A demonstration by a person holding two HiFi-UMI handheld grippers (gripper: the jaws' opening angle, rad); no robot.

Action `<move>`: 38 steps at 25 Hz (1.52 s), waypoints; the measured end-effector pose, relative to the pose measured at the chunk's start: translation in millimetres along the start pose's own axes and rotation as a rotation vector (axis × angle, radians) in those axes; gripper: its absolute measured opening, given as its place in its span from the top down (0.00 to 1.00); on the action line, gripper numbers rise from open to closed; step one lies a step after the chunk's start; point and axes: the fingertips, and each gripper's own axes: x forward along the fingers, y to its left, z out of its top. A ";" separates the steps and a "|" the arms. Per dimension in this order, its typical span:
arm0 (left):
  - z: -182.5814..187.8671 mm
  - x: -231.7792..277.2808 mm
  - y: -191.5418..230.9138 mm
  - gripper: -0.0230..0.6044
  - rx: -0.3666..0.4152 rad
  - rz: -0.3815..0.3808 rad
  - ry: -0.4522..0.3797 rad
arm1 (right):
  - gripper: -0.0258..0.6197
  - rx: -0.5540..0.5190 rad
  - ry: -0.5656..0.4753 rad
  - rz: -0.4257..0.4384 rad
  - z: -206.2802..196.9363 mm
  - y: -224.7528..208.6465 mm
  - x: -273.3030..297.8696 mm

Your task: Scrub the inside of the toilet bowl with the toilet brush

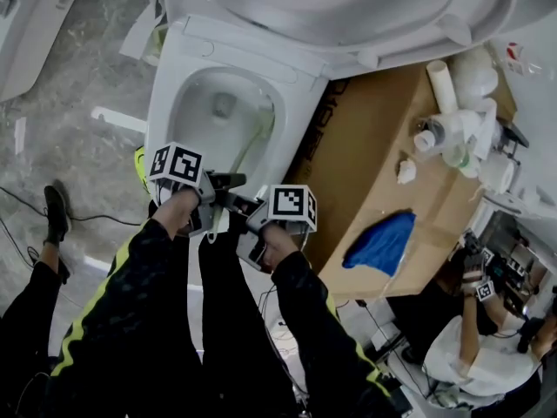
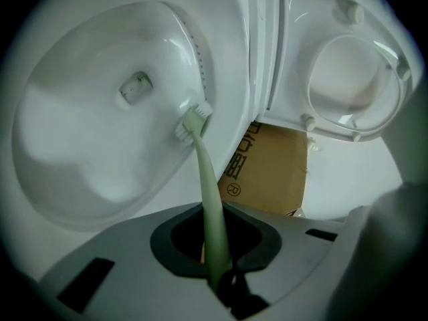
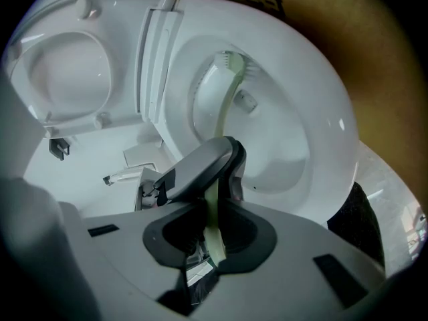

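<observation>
The left gripper (image 2: pixel 215 249) and the right gripper (image 3: pixel 212 236) are both closed on the pale green handle of the toilet brush (image 2: pixel 204 172). Its bristle head (image 2: pixel 192 120) touches the inner wall of the toilet bowl (image 2: pixel 93 146), at about 3 o'clock in the left gripper view.

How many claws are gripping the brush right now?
2. The left claw clamps the brush handle nearer the bristles; the right claw clamps it just behind the left. Neither grip is hidden.
</observation>
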 end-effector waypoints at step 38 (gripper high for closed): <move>-130.1 -52.4 57.2 0.90 -0.128 0.183 0.277 | 0.87 0.310 0.036 0.086 -129.6 -38.6 17.4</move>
